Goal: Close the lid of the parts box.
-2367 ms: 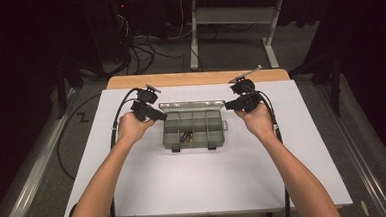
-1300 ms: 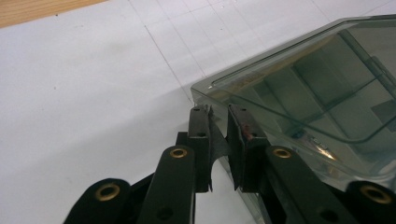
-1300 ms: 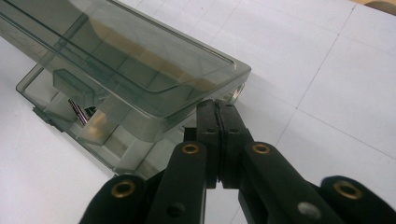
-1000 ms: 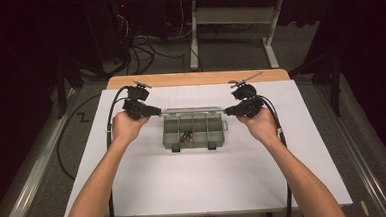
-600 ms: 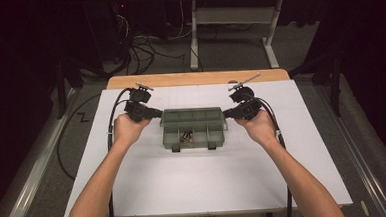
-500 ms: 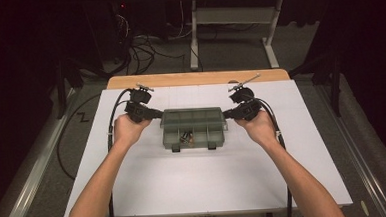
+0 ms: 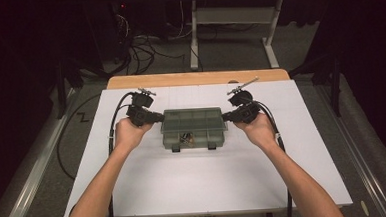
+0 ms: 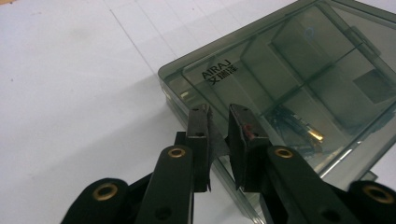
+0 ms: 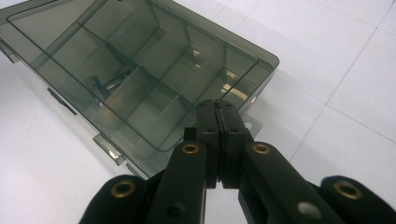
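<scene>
We see 2 forearms come in from the near edge of the white worktop (image 7: 205,188), each hand holding a gripper at one end of a smoky clear compartment box (image 7: 194,128). The box lies flat in the middle of the worktop, lid down, its 2 latches on the side nearest the person.

The left gripper (image 7: 154,118) meets the box's left end. In the left gripper view its jaws stand only a narrow gap apart, over the corner of the lid near the printed "AIRAJ" label (image 8: 219,74); we cannot tell whether the pads pinch the lid's edge. The right gripper (image 7: 227,117) meets the right end. In the right gripper view its jaws are pressed fully together with nothing between them, their tips at the box's rim.

Inside, dividers split the box into compartments; one holds small dark metal parts (image 8: 292,126).

Beyond the box, a wooden strip (image 7: 199,78) borders the worktop's far edge.
</scene>
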Demonstrator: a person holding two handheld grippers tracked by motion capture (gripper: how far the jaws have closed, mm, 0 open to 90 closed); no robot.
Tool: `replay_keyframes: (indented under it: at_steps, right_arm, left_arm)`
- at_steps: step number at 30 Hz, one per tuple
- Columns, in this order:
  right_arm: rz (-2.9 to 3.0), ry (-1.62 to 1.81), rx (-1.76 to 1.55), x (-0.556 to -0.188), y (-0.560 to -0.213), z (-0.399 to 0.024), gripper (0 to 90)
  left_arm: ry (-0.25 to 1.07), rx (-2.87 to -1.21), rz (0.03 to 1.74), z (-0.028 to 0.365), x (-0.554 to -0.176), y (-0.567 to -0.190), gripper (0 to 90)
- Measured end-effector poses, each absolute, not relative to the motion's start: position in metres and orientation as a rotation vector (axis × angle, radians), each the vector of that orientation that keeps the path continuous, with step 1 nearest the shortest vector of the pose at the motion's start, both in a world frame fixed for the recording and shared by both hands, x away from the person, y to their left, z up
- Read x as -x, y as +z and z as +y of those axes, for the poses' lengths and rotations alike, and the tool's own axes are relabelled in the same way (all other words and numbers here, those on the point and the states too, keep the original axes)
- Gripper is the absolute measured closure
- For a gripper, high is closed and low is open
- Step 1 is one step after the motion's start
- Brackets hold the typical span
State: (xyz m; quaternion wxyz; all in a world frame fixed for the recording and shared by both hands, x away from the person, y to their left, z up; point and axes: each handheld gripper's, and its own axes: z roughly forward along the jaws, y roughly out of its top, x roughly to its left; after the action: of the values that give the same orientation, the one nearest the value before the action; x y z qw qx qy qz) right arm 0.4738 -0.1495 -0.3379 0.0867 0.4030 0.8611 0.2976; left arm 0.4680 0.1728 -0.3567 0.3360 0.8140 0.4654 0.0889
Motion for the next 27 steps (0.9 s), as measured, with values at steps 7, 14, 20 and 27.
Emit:
replay_keyframes:
  at_steps: [7, 14, 20, 27]
  right_arm:
    - [2.572, 0.891, -1.193, -0.472, -0.341, -0.148, 90.0]
    - [2.573, 0.899, -1.197, -0.471, -0.345, -0.150, 90.0]
    - [2.589, 0.895, -1.197, -0.470, -0.350, -0.150, 90.0]
    - [2.593, 0.896, -1.188, -0.469, -0.354, -0.149, 90.0]
  left_arm:
    - [0.238, -2.132, 1.200, 0.169, -0.463, -0.359, 78.1]
    - [0.229, -2.136, 1.186, 0.168, -0.458, -0.363, 78.1]
    - [0.222, -2.139, 1.183, 0.167, -0.455, -0.367, 78.6]
    - [0.218, -2.144, 1.168, 0.164, -0.451, -0.369, 79.1]
